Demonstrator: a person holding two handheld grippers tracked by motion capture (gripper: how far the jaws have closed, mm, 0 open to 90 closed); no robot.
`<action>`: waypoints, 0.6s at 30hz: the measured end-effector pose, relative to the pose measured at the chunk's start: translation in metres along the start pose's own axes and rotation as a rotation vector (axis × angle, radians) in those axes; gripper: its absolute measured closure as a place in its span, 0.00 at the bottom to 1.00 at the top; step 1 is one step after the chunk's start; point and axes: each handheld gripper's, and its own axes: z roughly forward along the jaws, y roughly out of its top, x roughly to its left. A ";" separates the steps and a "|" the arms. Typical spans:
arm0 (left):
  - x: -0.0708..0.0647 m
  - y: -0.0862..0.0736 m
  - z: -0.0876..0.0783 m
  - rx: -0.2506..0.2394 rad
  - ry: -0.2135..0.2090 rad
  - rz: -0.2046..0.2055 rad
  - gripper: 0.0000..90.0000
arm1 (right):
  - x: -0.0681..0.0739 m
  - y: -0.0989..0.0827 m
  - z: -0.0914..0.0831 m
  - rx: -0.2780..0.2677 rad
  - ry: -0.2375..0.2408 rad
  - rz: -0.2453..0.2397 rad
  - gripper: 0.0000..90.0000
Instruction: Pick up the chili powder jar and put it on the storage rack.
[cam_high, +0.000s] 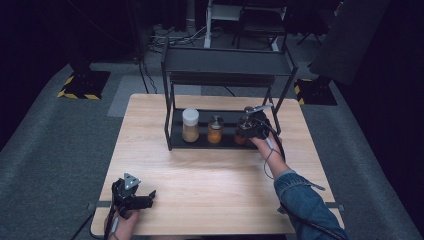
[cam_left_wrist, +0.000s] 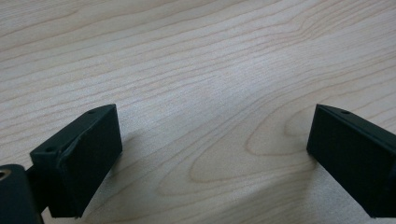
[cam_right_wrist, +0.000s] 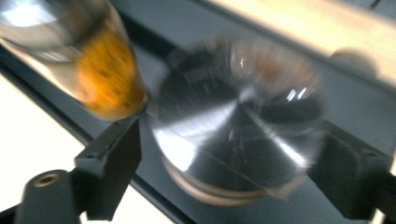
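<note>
Metal-lidded spice jar (cam_right_wrist: 238, 126) stands on the black rack's (cam_high: 172, 95) lower shelf, between the right gripper's (cam_right_wrist: 231, 165) spread jaws, whose pads flank its lid without pressing.

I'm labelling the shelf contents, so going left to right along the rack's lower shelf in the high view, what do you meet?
White-lidded jar → metal-lidded jar of orange contents → right gripper, jaws spread around a third jar whose metal lid shows in the right gripper view; whether they touch it is too blurred to tell.
</note>
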 end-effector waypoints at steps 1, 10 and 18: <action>0.000 0.000 0.000 0.000 0.000 0.000 0.03 | 0.002 0.000 -0.008 -0.019 -0.003 -0.013 0.13; 0.000 0.000 0.000 -0.001 0.001 -0.002 0.03 | 0.014 -0.011 -0.077 -0.116 0.002 -0.100 0.10; 0.000 0.000 0.001 0.000 0.001 0.000 0.03 | 0.011 -0.046 -0.123 -0.153 0.008 -0.121 0.10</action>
